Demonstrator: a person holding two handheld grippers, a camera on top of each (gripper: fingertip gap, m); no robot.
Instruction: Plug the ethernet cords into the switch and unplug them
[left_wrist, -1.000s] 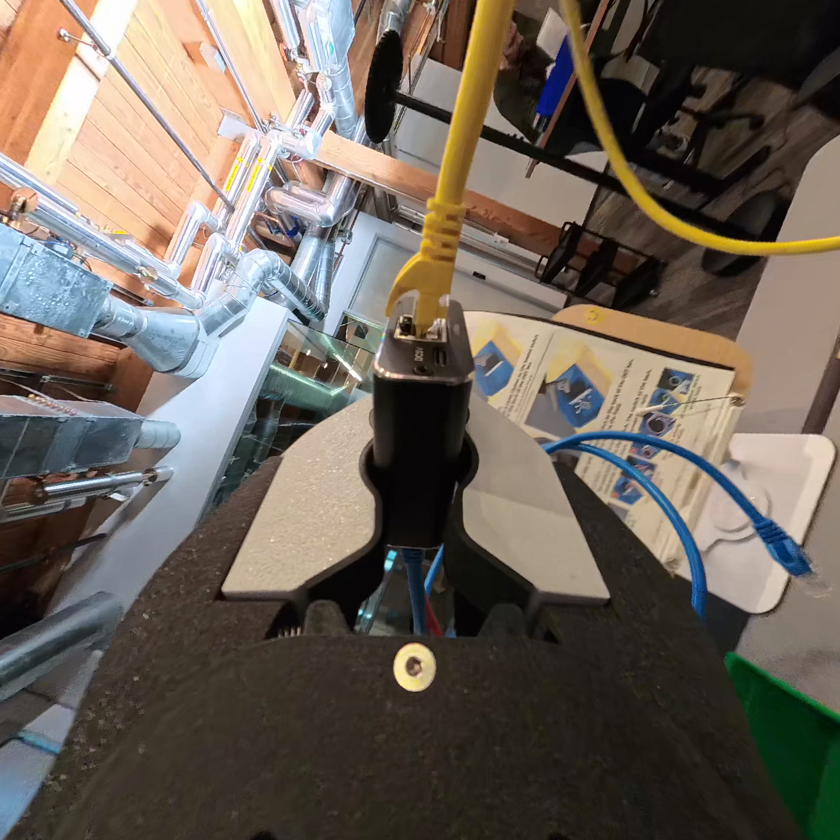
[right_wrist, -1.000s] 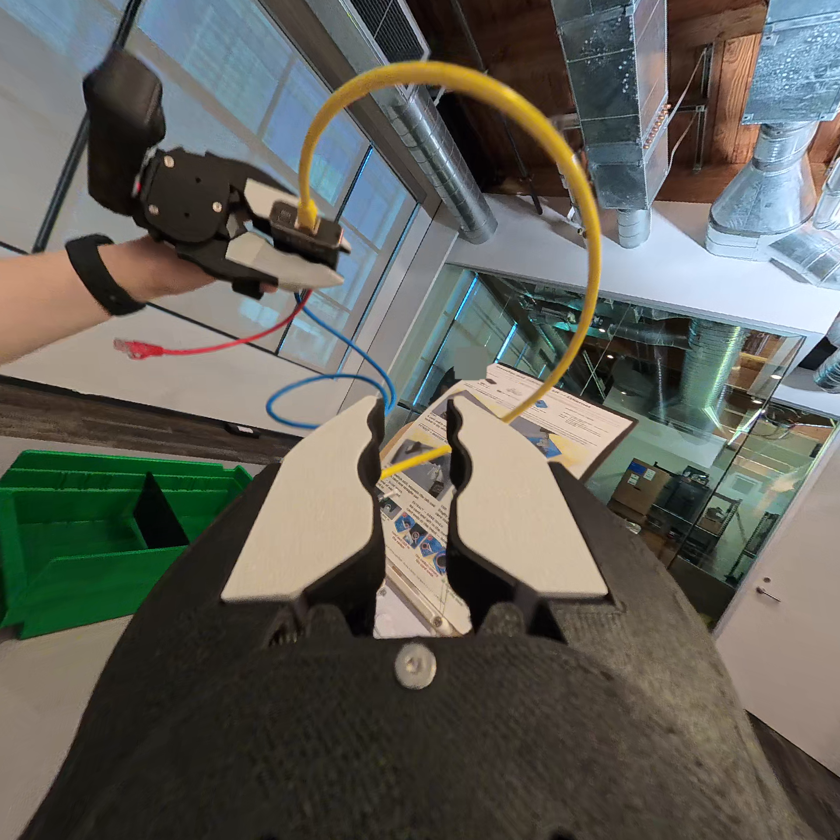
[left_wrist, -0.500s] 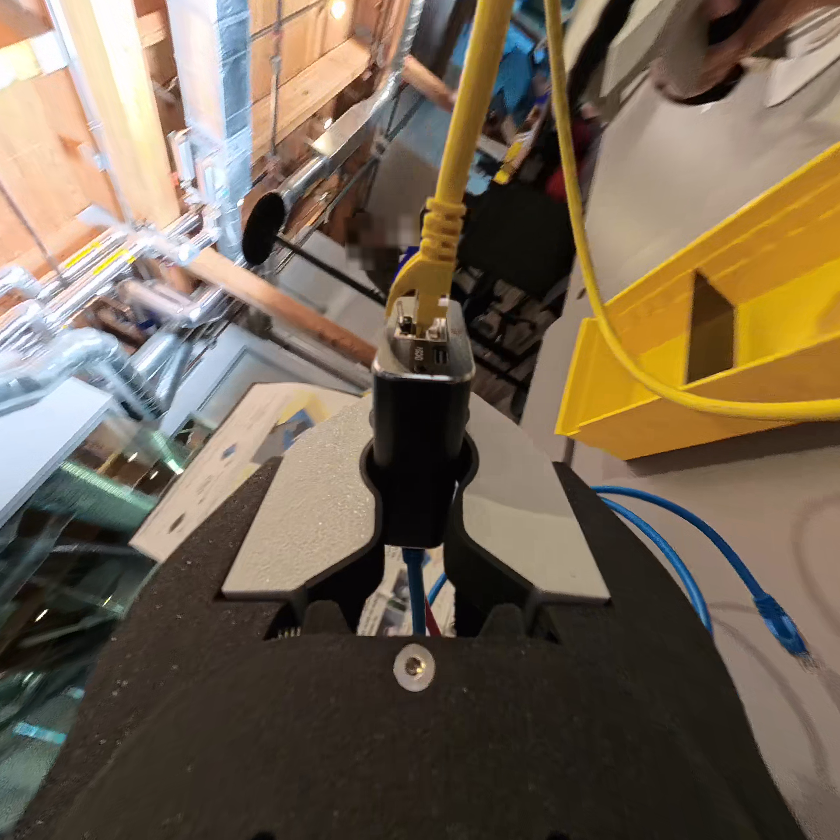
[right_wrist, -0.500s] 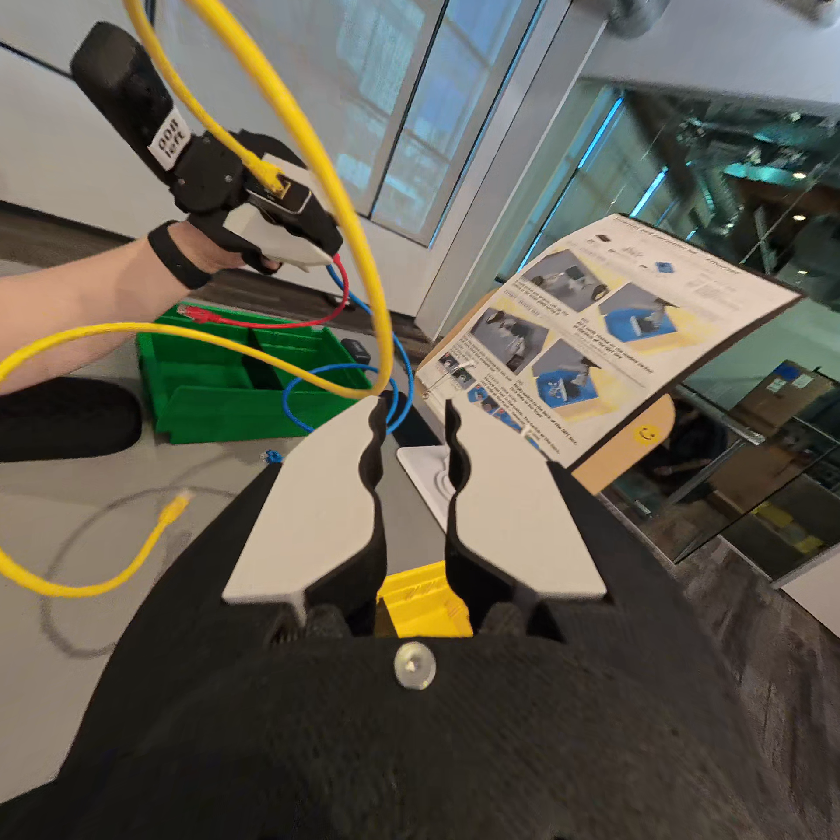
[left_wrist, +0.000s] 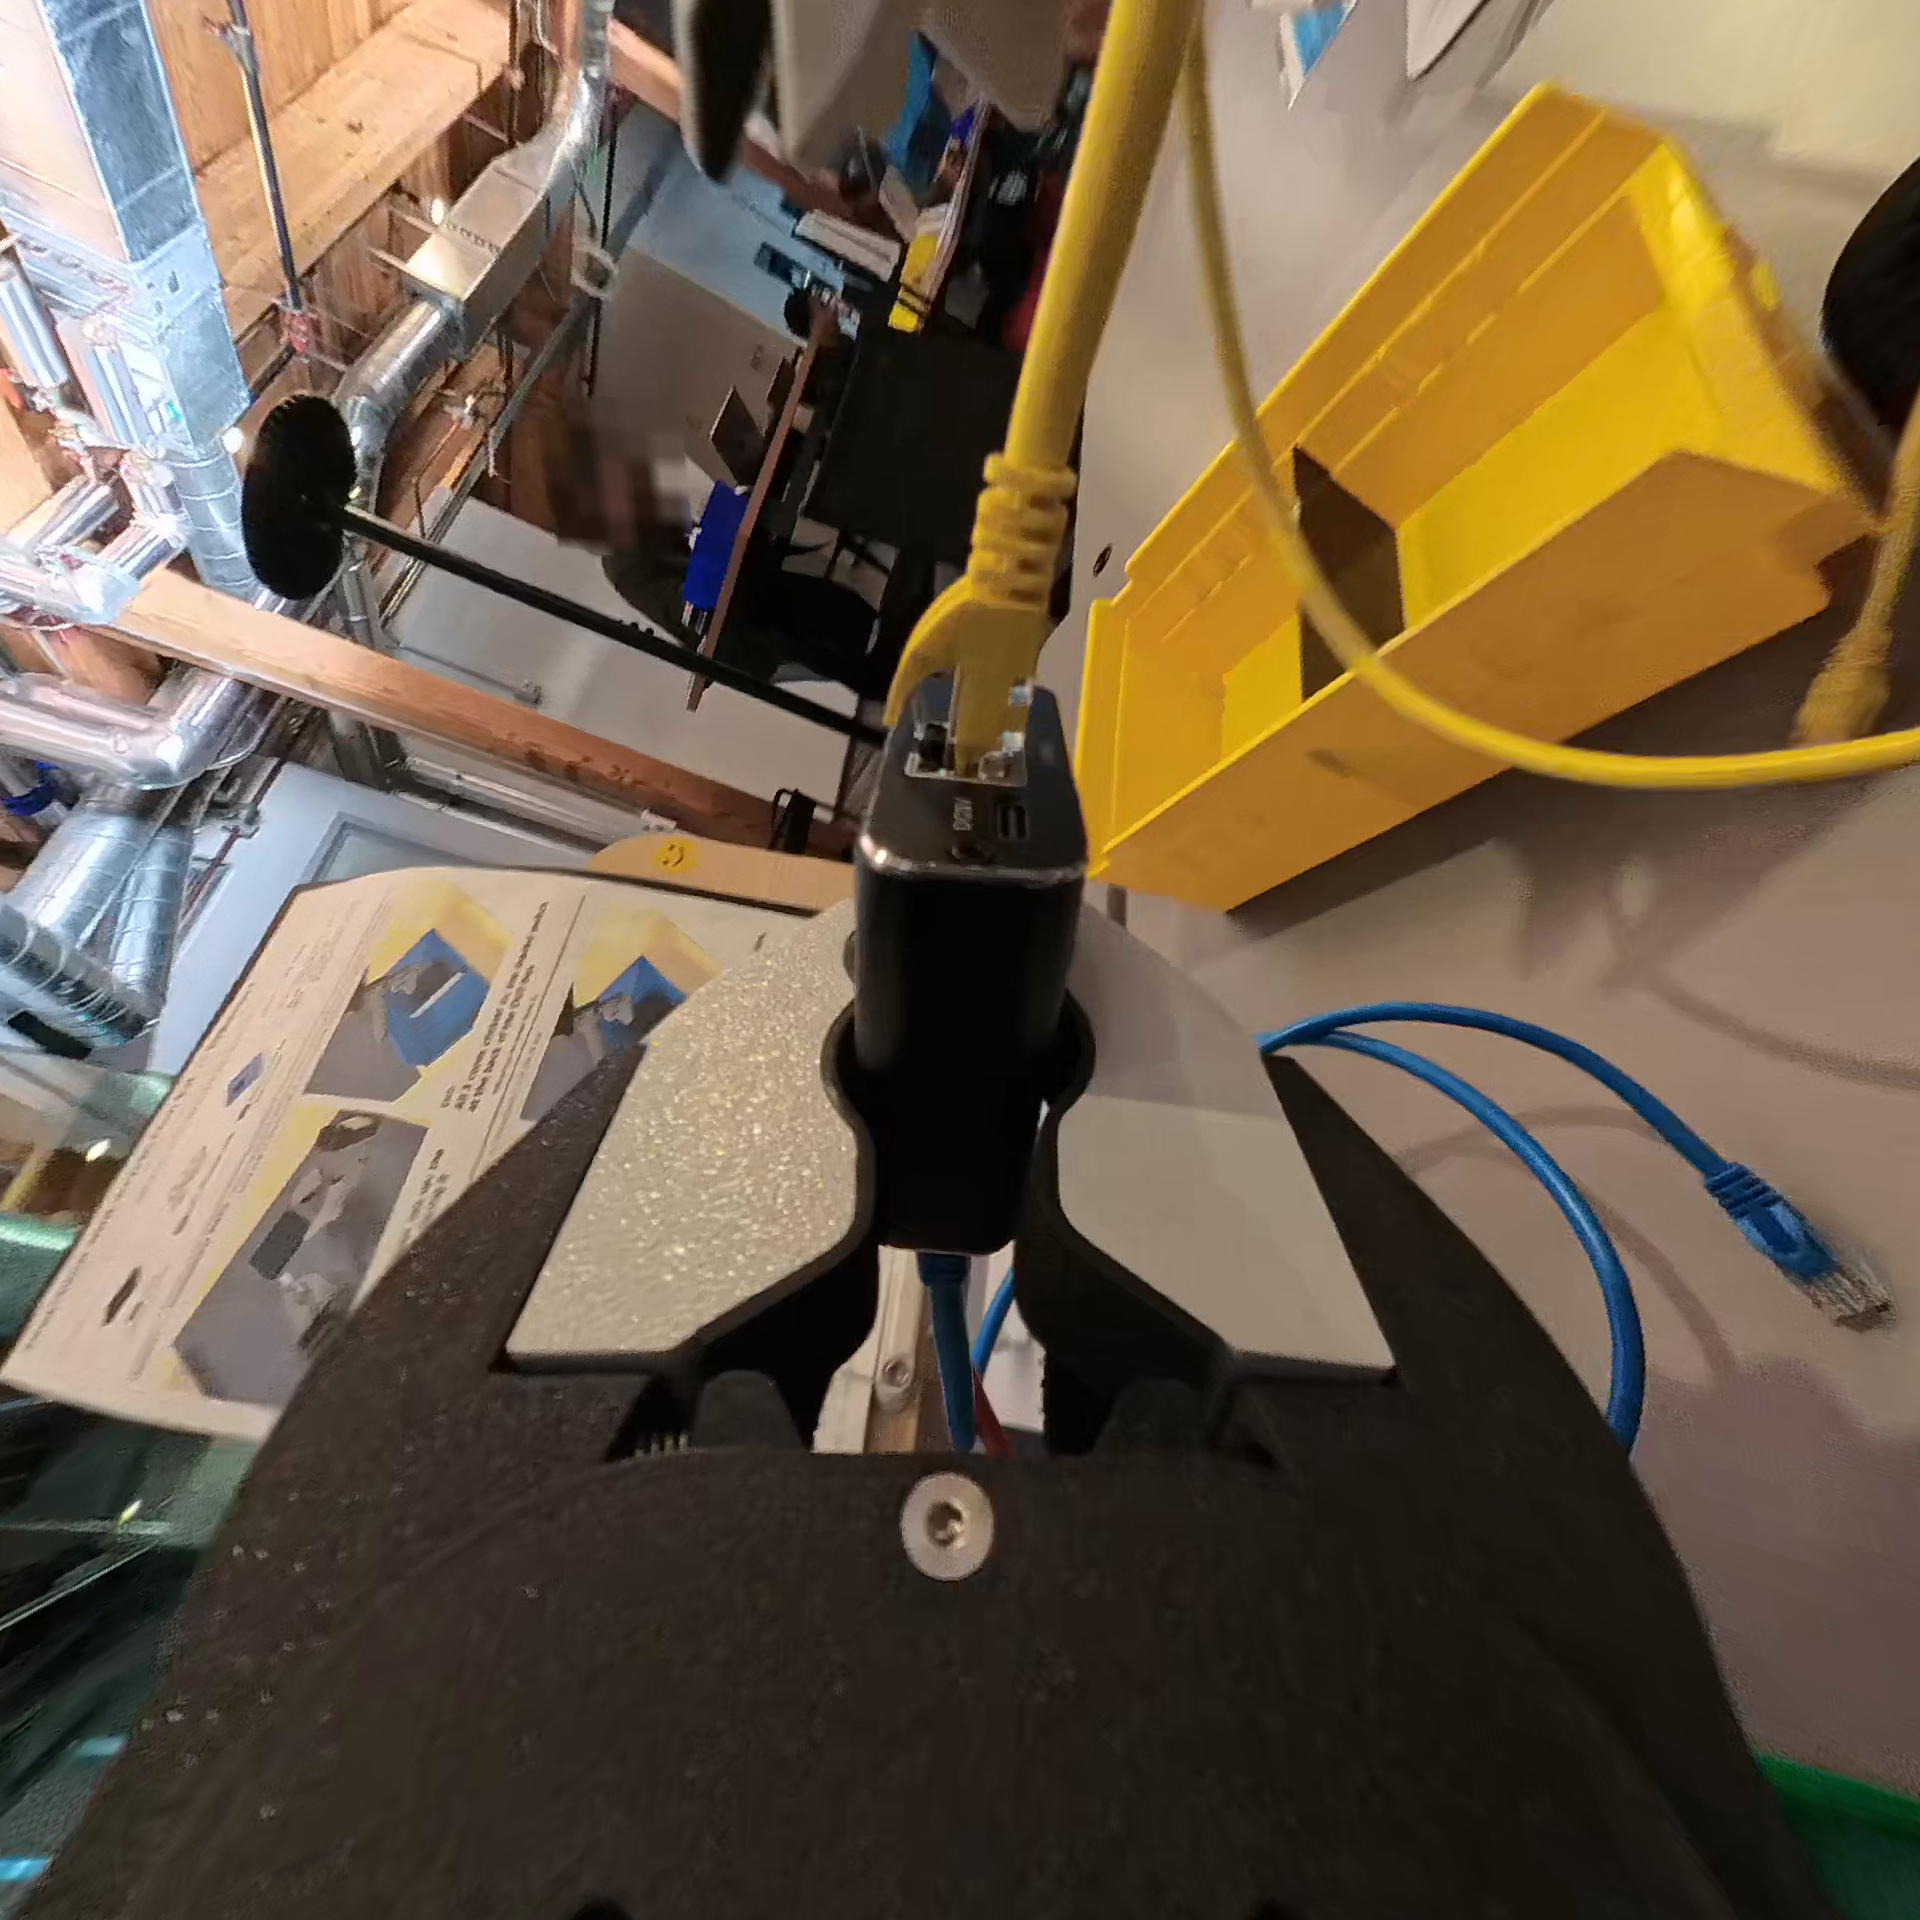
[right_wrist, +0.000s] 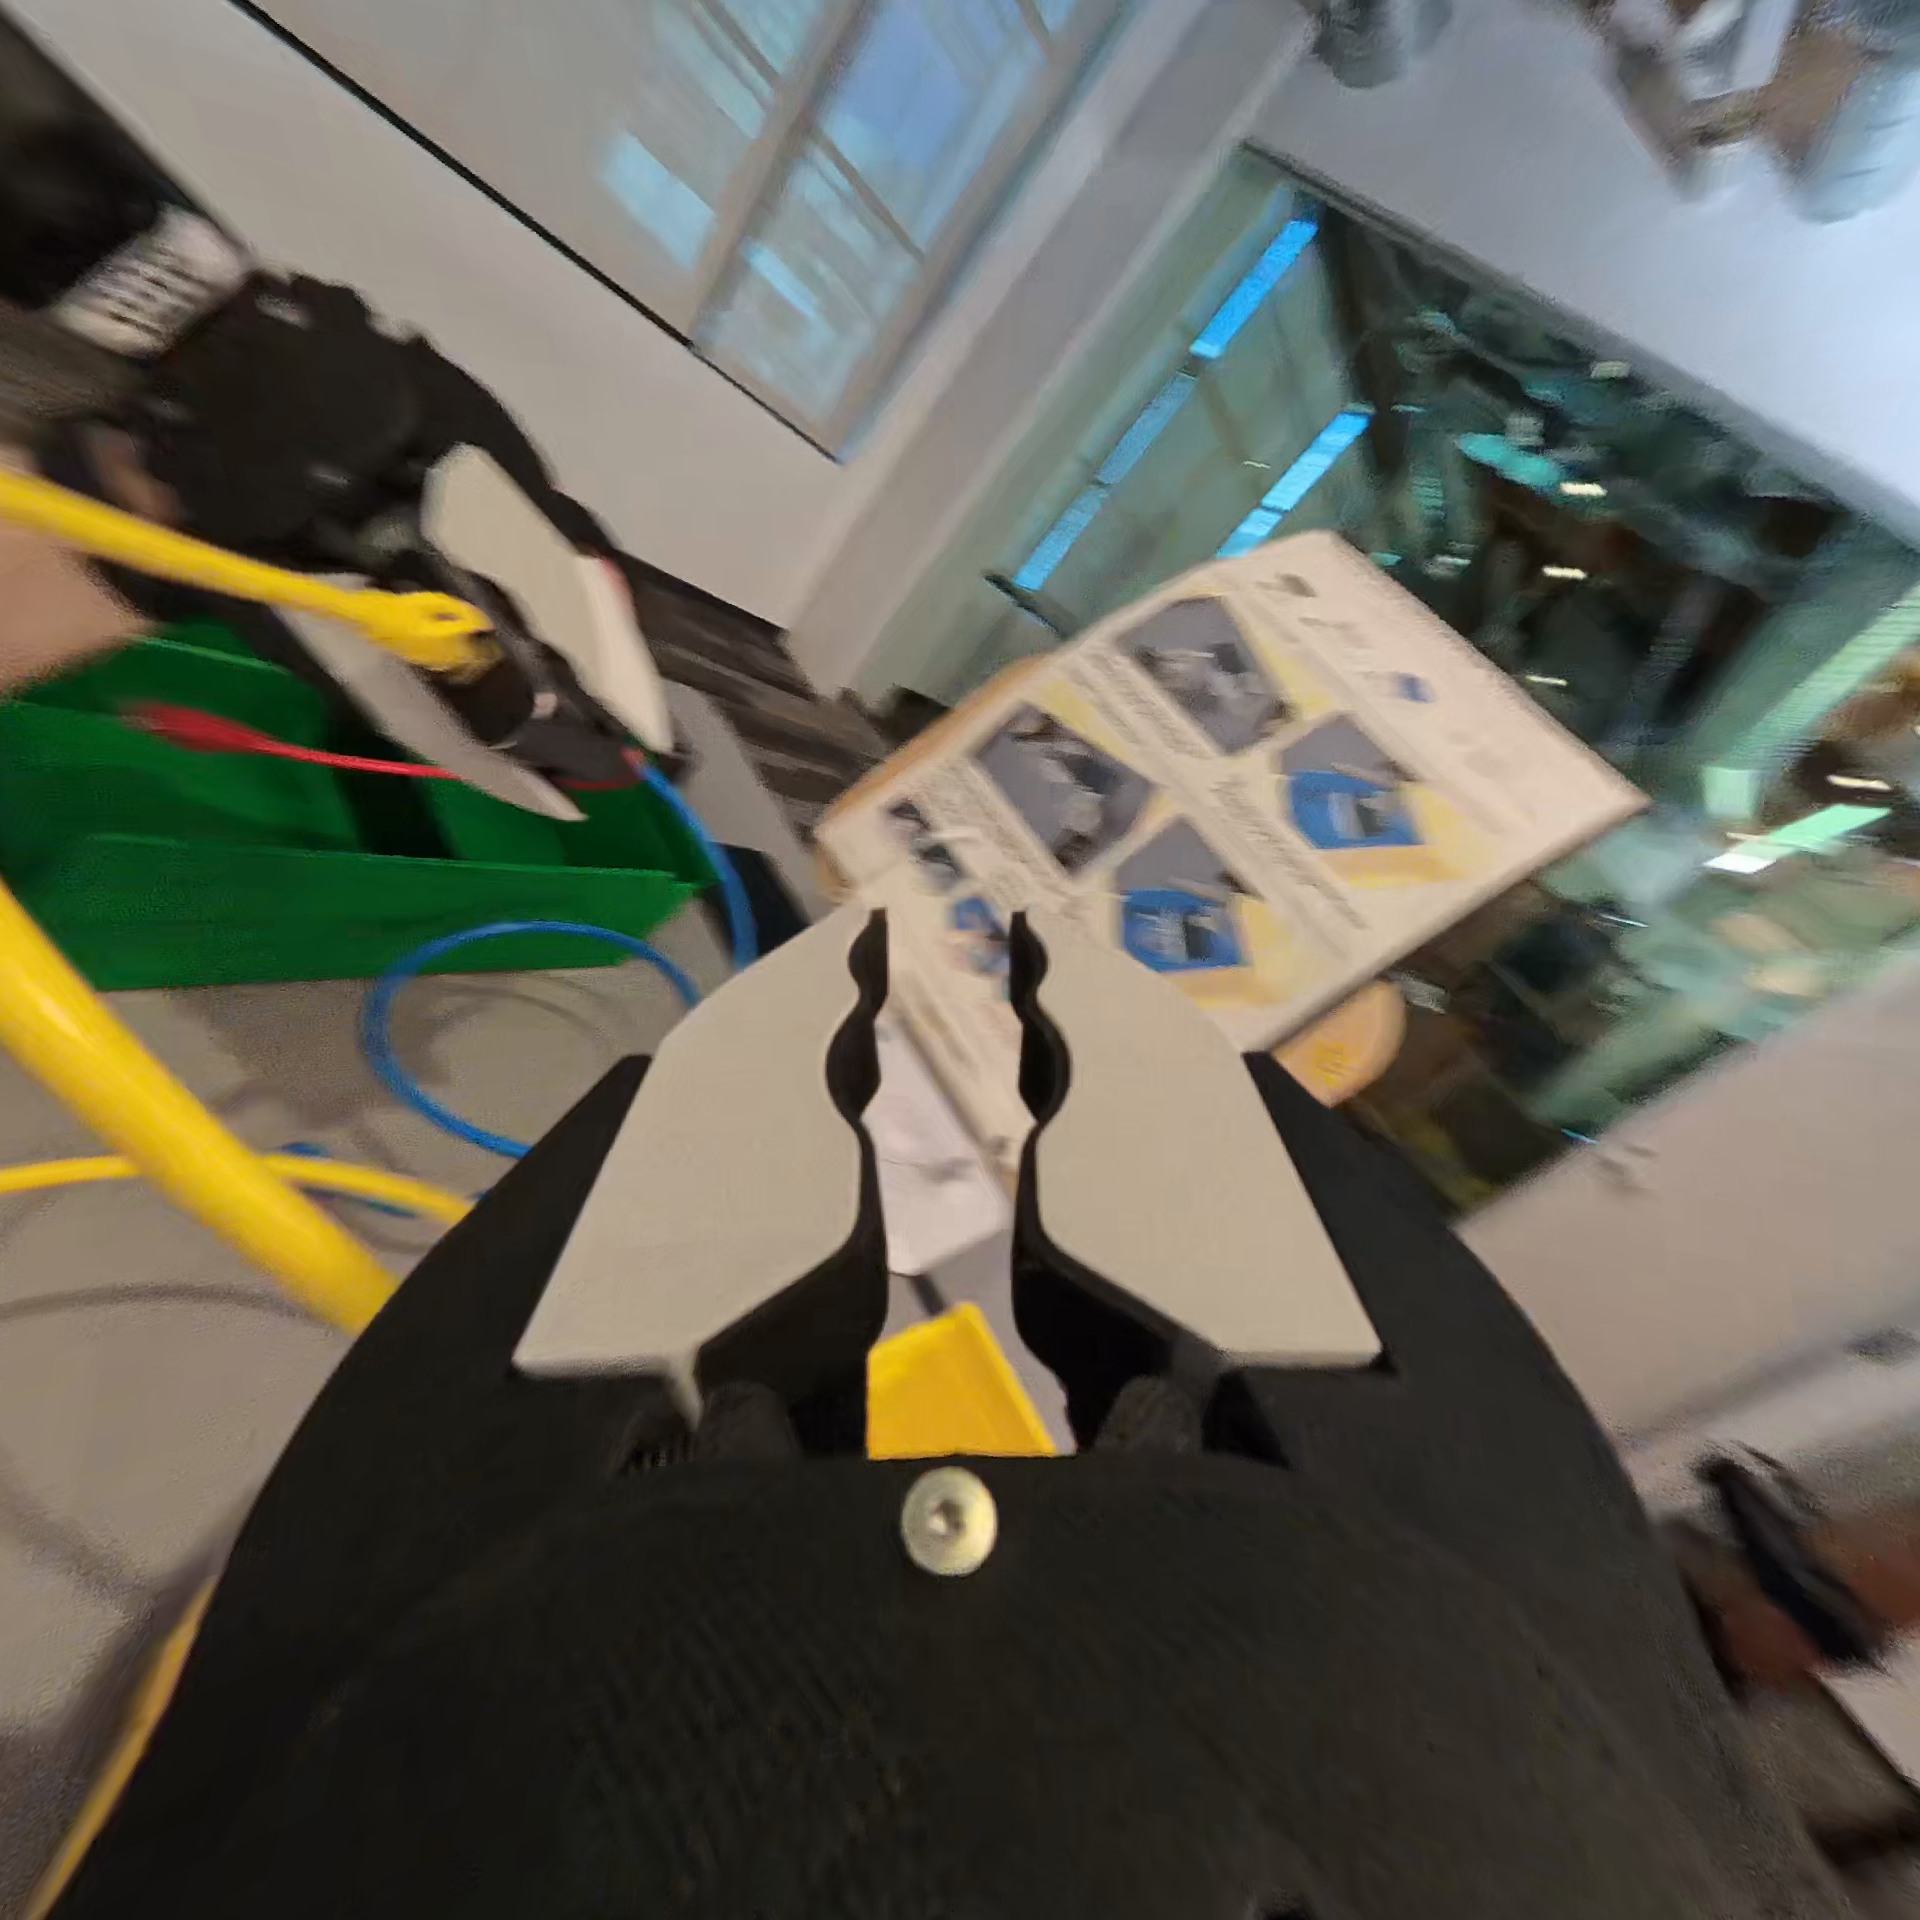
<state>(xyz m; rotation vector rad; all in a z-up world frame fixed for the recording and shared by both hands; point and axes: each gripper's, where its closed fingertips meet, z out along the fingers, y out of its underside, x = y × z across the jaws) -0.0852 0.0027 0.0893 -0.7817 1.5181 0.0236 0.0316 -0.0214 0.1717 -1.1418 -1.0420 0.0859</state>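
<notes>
On my left wrist view the left gripper (left_wrist: 961, 1049) is clenched around the switch (left_wrist: 961, 997), a small black box with a silver end face standing upright between the grey pads, and only this view shows that end face clearly: the yellow cord (left_wrist: 1049, 343) sits plugged into its port, its ribbed boot (left_wrist: 1013, 551) just above the socket, while small markings beside the port are too fine for me to read. Below the switch a blue cord (left_wrist: 1496, 1122) leaves its near end and loops out over the grey table (left_wrist: 1558, 935), its free plug (left_wrist: 1808, 1257) lying loose. To the right sits a yellow bin (left_wrist: 1475, 520); to the left an instruction board (left_wrist: 312, 1091) bearing printed pictures and text. My right wrist view, heavily blurred, shows what the left cannot: the right gripper (right_wrist: 945, 935) released, holding nothing, jaws slightly apart; the left gripper (right_wrist: 499, 665) farther off at upper left with a white label on its handle, a red cord (right_wrist: 312, 753) trailing from the switch, and a green bin (right_wrist: 312, 894) behind it.
</notes>
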